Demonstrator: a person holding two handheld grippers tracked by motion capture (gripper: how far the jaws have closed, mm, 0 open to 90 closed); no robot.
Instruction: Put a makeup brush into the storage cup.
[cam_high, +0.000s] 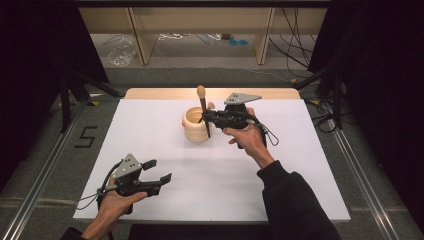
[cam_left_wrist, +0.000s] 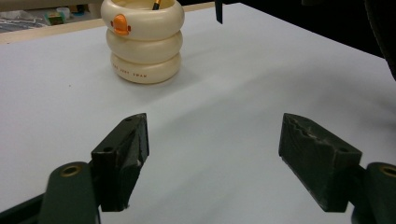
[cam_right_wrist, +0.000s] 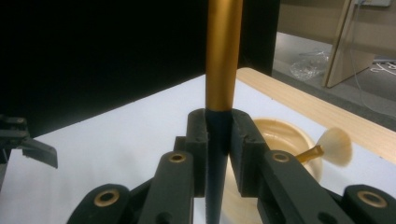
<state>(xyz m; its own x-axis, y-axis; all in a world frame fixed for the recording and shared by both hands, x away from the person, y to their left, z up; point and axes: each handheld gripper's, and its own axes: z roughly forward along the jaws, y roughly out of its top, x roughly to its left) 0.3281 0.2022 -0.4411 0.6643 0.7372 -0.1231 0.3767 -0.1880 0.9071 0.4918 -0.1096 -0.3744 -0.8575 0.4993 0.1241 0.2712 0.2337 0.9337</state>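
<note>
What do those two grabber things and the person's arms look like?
Both grippers, the left gripper and the right gripper, are black, with a grey three-cornered plate on top and a trailing black cable. Brass-coloured rivets dot the jaw arms. A dark sleeve covers the right arm.

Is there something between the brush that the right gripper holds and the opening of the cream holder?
Nothing visible blocks it. The right gripper is shut on the brush, held upright above the cream holder. A second brush leans inside the holder at one side.
</note>
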